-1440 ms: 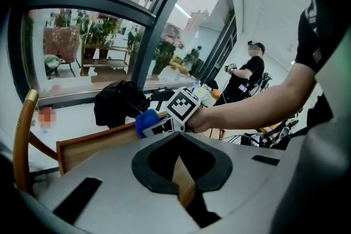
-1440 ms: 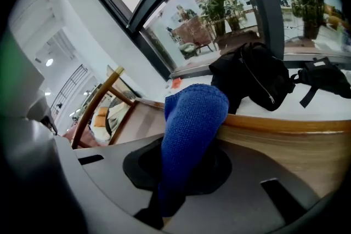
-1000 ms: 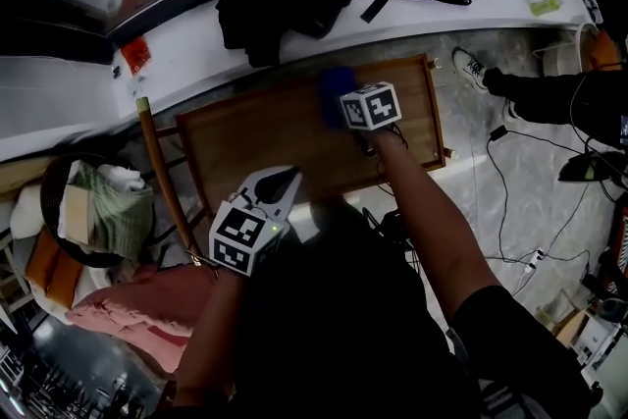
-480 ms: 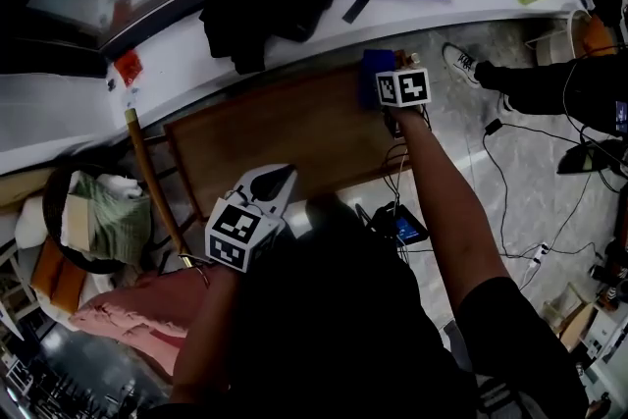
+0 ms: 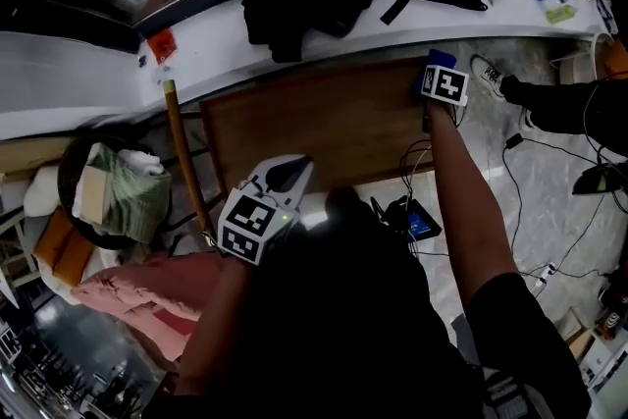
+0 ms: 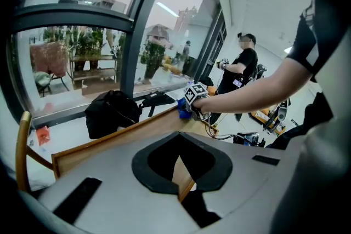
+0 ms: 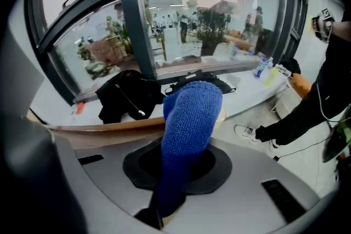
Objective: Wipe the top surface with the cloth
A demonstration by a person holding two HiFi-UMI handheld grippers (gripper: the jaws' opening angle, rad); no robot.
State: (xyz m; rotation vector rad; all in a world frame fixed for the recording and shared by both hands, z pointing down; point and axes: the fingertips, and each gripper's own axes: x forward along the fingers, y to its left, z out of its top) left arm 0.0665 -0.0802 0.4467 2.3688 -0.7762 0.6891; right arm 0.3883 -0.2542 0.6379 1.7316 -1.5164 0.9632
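Right gripper view shows the right gripper (image 5: 430, 72) with its fingers closed on a blue knitted cloth (image 7: 189, 118). The cloth's lower end is pinched between them, and a thick wad sticks out past the fingertips, over the far right corner of the wooden table top (image 5: 324, 128). Whether the wad is pressing on the wood cannot be told.

The cloth looks soft, light and floppy, so it will likely bunch and drag rather than slide cleanly. Holding it at one end, with plenty left free ahead of the fingers, seems right. It will need downward pressure to spread flat on the stiff board.

The left gripper (image 5: 292, 170) hangs over the near edge of the table, its fingers together with nothing between them; only bare wood shows beyond their tips.

Past the right fingers, on the white ledge (image 5: 216, 39), lies a black bag (image 7: 126, 97). No writing can be read. The cubes carry only black-and-white square patterns, and the labels on the bottles (image 7: 263, 71) on the ledge are too small to read.
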